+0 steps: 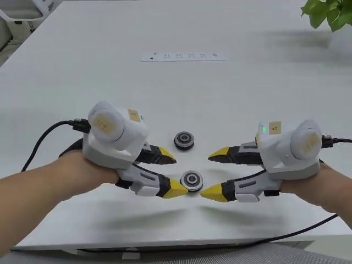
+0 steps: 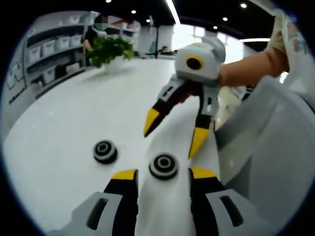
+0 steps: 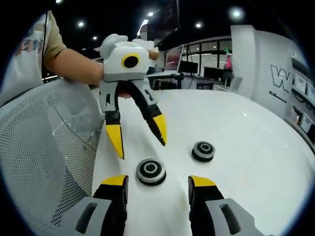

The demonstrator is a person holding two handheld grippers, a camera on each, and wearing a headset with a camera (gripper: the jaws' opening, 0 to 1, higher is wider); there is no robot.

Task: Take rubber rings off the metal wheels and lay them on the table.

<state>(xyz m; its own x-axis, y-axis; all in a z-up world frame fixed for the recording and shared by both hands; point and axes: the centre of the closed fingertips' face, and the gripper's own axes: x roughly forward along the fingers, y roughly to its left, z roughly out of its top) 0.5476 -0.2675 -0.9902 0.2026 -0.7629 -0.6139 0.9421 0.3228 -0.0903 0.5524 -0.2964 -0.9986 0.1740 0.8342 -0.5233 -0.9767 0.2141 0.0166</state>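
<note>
Two small metal wheels with black rubber rings lie on the white table [image 1: 247,82]. The near wheel [image 1: 191,179] sits between the two grippers' tips; the far wheel [image 1: 184,139] lies just behind it. My left gripper [image 1: 173,173] is open, and its yellow tips flank the near wheel [image 2: 163,166] without touching it. My right gripper [image 1: 214,174] faces it from the other side, open too, with the near wheel [image 3: 150,171] just ahead of its jaws. The far wheel [image 2: 105,151] [image 3: 203,150] lies off to one side in both gripper views.
A white socket strip [image 1: 183,56] lies flat at the table's middle back. A green plant [image 1: 329,11] stands at the far right corner. Black cables [image 1: 47,137] trail from both grippers. The table's front edge [image 1: 165,242] runs close below the hands, with a mesh chair [image 3: 44,147] beyond it.
</note>
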